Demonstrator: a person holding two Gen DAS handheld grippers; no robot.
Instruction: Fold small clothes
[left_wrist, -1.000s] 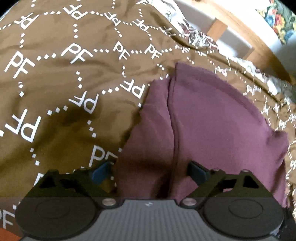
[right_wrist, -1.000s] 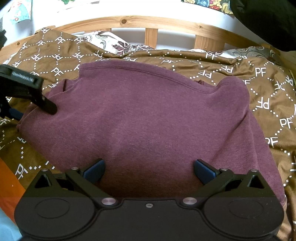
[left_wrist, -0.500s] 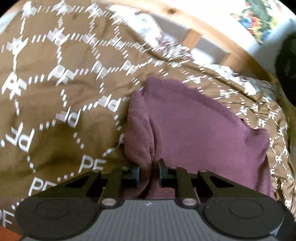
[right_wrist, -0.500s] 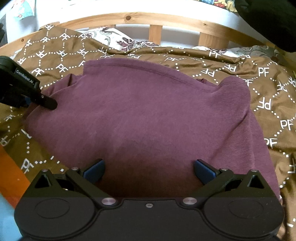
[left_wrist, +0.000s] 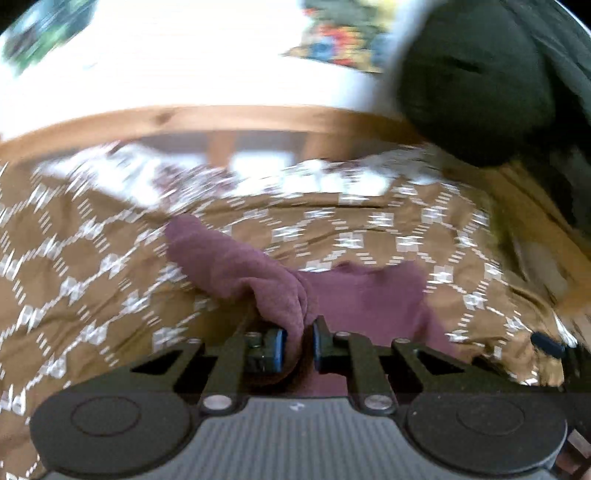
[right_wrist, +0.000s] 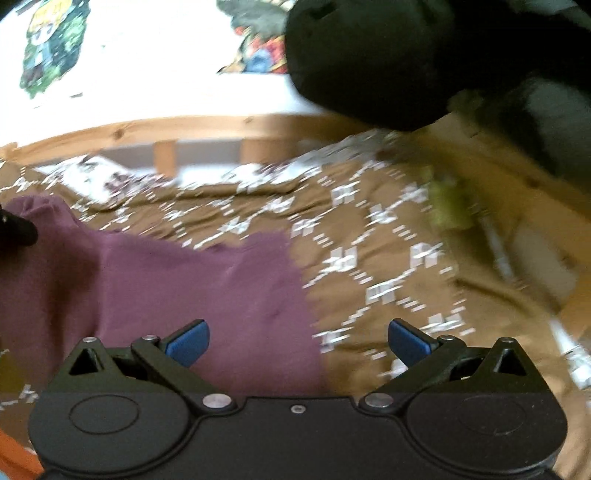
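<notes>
A maroon garment (left_wrist: 369, 295) lies on the brown patterned blanket (left_wrist: 74, 280). My left gripper (left_wrist: 298, 343) is shut on a bunched fold of the garment's left edge, and the fold (left_wrist: 229, 258) rises off the blanket in a ridge. In the right wrist view the garment (right_wrist: 166, 273) fills the lower left, with the left gripper's black body (right_wrist: 14, 229) at its far left corner. My right gripper (right_wrist: 298, 338) is open over the garment's right edge, with nothing between its blue pads (right_wrist: 188, 338). Both views are motion-blurred.
A wooden bed rail (right_wrist: 207, 125) runs along the back of the blanket (right_wrist: 388, 258). A large black soft object (right_wrist: 388, 55) hangs at the upper right. A floral pillow (right_wrist: 96, 177) lies by the rail. Posters (right_wrist: 51, 48) are on the white wall.
The left jaws closed on the garment's left edge, then lifted it and carried it up and to the right. The right gripper, still open, rose and swung right, off the garment's middle.
</notes>
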